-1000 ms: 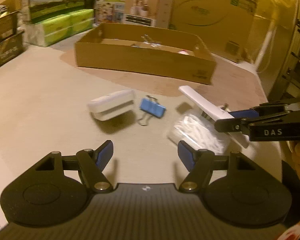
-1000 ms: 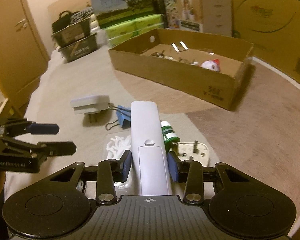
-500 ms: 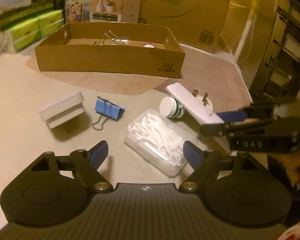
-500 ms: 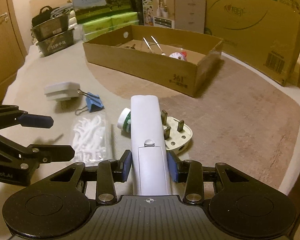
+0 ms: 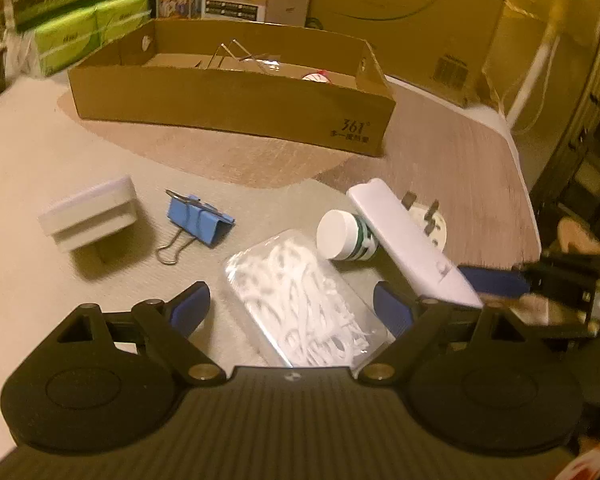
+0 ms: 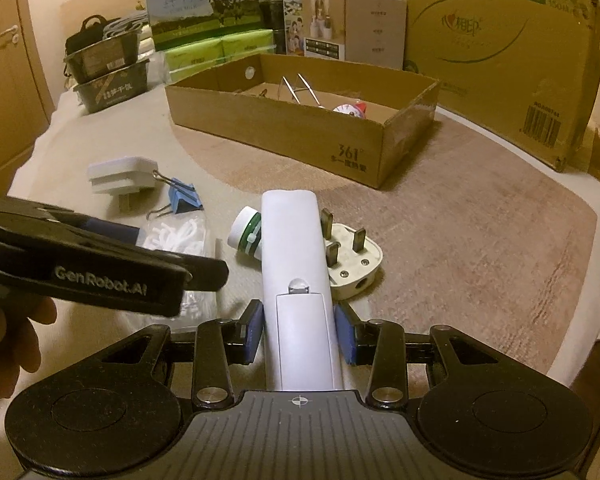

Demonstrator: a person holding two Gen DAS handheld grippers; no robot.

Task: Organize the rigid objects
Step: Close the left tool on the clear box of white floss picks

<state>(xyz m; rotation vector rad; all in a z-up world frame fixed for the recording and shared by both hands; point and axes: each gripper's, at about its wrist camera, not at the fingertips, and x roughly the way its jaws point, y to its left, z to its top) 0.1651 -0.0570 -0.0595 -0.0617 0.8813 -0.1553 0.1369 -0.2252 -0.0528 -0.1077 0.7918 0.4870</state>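
the cardboard box (image 6: 300, 136) sits in the upper middle of the right wrist view, well apart from the loose things, so you have a long carry and a wall to clear; a low approach could knock its rim.

your right gripper (image 6: 298, 332) is closed on the white remote (image 6: 294, 264) near its back end. most of it sticks out forward, so it may tilt or slip, and its far end passes above the white plug (image 6: 350, 256) and the small bottle (image 6: 246, 236).

your left gripper (image 5: 292, 308) has just been opening; the jaws stand wide with the clear box of floss picks (image 5: 300, 296) between them, not yet pressed. it lies skewed, so the smooth plastic may twist out. both grippers are close in the lower right of the left wrist view and may bump.
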